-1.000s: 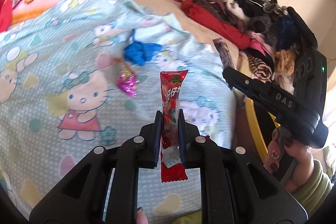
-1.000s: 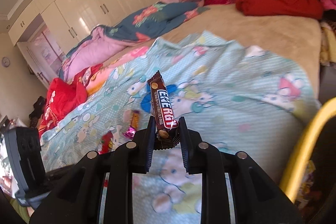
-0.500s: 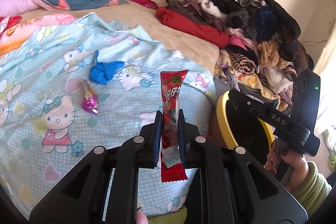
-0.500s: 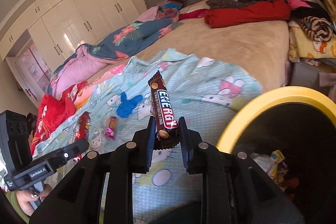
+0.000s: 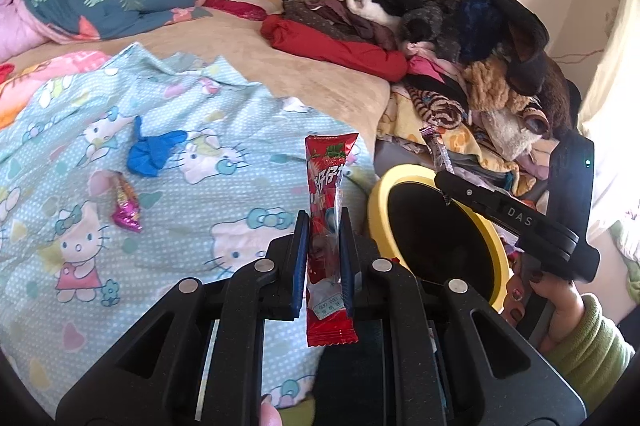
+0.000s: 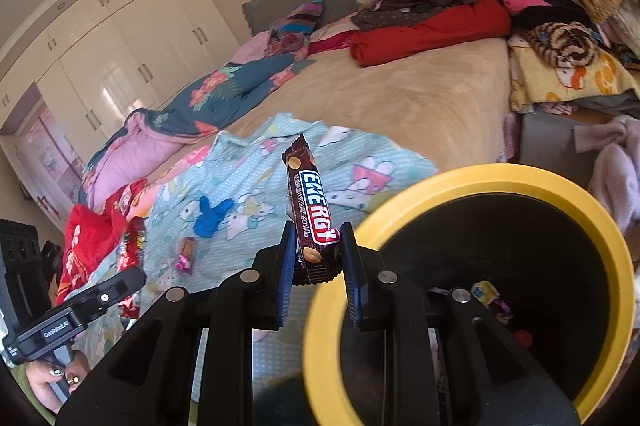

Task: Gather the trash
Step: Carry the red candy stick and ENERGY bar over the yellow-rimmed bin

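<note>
My left gripper is shut on a red snack wrapper, held upright over the bed's edge, left of the yellow-rimmed black bin. My right gripper is shut on a brown ENERGY bar wrapper, at the bin's left rim; the bin holds some wrappers at the bottom. The right gripper also shows in the left wrist view above the bin. A blue crumpled piece and a pink candy wrapper lie on the Hello Kitty sheet.
A heap of clothes covers the bed's far right. A folded red garment lies beside it. Blue floral and pink quilts lie at the back left. White wardrobes stand behind the bed.
Both grippers have swung right, away from the sheet toward the bin, each still holding its wrapper. The bin now fills the right wrist view's lower right.
</note>
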